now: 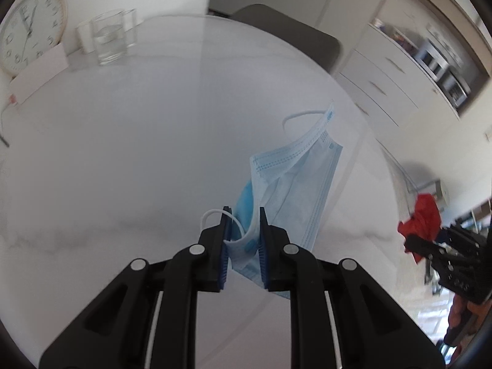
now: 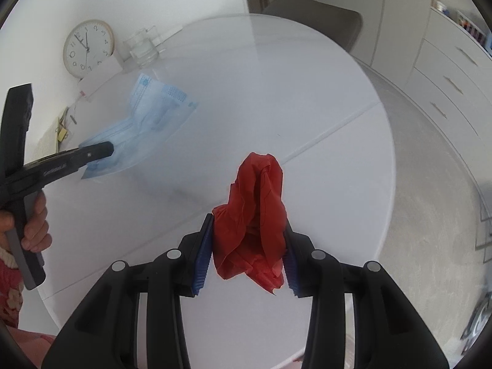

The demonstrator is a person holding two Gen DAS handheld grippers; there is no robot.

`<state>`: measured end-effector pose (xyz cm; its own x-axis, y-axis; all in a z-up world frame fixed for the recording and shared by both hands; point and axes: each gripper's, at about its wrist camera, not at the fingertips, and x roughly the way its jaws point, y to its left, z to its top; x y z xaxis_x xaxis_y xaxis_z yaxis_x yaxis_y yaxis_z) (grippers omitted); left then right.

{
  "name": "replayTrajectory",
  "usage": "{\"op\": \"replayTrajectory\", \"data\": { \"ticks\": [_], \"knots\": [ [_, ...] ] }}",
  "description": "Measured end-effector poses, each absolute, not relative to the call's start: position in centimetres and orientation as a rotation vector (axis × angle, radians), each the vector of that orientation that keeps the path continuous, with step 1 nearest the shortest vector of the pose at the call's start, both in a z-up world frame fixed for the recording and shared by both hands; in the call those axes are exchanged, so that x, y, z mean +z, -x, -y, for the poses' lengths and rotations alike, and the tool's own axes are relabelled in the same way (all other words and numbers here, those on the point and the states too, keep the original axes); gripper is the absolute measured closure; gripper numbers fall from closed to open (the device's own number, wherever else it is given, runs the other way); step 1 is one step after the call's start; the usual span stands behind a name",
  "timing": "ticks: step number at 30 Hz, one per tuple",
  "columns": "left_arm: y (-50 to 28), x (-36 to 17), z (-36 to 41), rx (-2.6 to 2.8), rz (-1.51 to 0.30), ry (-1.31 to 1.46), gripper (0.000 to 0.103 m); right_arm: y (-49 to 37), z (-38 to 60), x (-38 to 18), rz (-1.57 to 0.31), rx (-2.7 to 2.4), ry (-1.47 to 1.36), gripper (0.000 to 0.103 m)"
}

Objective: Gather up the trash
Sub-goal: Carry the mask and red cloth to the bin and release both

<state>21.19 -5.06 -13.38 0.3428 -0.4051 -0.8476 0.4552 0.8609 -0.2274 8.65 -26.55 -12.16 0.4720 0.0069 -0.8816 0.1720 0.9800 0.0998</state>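
Observation:
A light blue face mask [image 1: 295, 181] hangs above the round white table [image 1: 123, 153], pinched at one end by my left gripper [image 1: 244, 240], which is shut on it. Its white ear loop [image 1: 299, 115] sticks up at the far end. In the right wrist view the same mask [image 2: 147, 123] dangles from the left gripper [image 2: 104, 150] at the left. My right gripper [image 2: 249, 246] is shut on a crumpled red wrapper [image 2: 255, 221], lifted over the table's near edge. The red wrapper [image 1: 419, 218] and right gripper [image 1: 430, 249] also show at the far right of the left wrist view.
A round wall clock [image 2: 87, 48] leans at the table's back left beside a white card [image 2: 98, 78] and a glass tumbler [image 2: 143, 47]. A grey chair [image 2: 316, 12] stands behind the table. White drawers [image 2: 449, 70] line the right wall. A hand [image 2: 33, 224] holds the left gripper's handle.

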Motion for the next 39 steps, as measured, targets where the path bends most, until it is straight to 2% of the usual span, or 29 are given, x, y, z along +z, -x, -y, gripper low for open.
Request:
{"op": "replayTrajectory", "data": {
  "ticks": [6, 12, 19, 24, 26, 28, 30, 39],
  "knots": [
    [-11.4, -11.4, 11.0, -0.784, -1.1, -0.145, 0.087, 1.0, 29.2, -10.6, -1.051, -0.235, -0.245, 0.062],
    [-2.3, -12.2, 17.5, -1.013, -1.126, -0.308, 0.087, 12.5, 32.9, -10.4, -1.027, -0.437, -0.356, 0.062],
    [6.9, -15.9, 24.4, -1.194, -1.199, -0.519, 0.087, 23.9, 35.9, -11.3, -1.007, -0.628, -0.489, 0.062],
    [12.2, -19.7, 27.8, -1.225, -1.3, -0.639, 0.085, 28.5, 36.7, -12.1, -0.996, -0.69, -0.546, 0.062],
    [13.4, -21.2, 29.1, -1.225, -1.337, -0.674, 0.076, 29.8, 37.0, -12.6, -0.999, -0.701, -0.565, 0.062],
    [14.1, -22.1, 29.8, -1.205, -1.358, -0.68, 0.058, 30.5, 37.2, -13.0, -1.005, -0.706, -0.578, 0.061],
    [14.3, -22.7, 29.9, -1.196, -1.372, -0.678, 0.05, 31.2, 37.1, -13.4, -1.009, -0.706, -0.591, 0.061],
    [13.9, -20.1, 28.5, -1.13, -1.324, -0.62, 0.034, 31.0, 36.4, -14.7, -1.027, -0.636, -0.601, 0.062]
  ]
}}
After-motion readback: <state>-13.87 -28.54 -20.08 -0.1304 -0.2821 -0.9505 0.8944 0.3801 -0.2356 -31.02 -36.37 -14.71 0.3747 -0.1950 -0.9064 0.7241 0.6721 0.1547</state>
